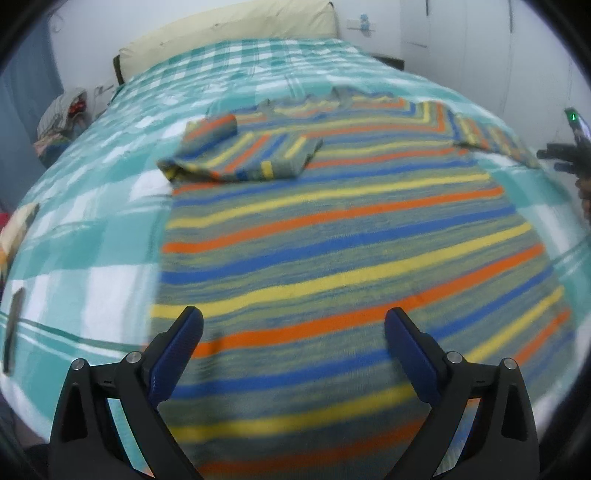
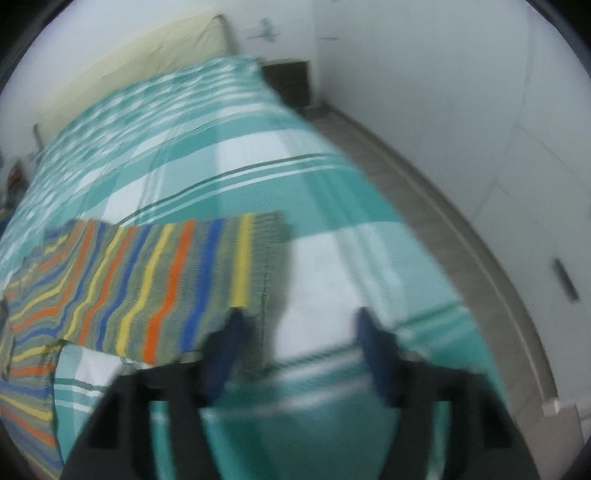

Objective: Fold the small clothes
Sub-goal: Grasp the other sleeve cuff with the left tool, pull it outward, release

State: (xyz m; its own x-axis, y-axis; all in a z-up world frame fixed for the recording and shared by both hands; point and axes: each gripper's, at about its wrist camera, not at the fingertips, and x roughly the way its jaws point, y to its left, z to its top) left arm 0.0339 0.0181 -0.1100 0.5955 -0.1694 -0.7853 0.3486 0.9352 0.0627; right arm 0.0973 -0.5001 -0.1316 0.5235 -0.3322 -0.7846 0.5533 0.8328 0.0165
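A striped sweater in orange, yellow, blue and grey-green lies flat on the bed. Its left sleeve is folded in over the chest. Its right sleeve lies stretched out to the side. My left gripper is open and empty, hovering over the sweater's lower body. In the right wrist view the outstretched sleeve runs left to right, its ribbed cuff just ahead. My right gripper is open and empty, just right of the cuff end. That view is blurred.
The bed has a teal and white checked cover and a cream headboard. A pile of clothes lies at the far left. The bed's right edge drops to a grey floor beside white cupboards.
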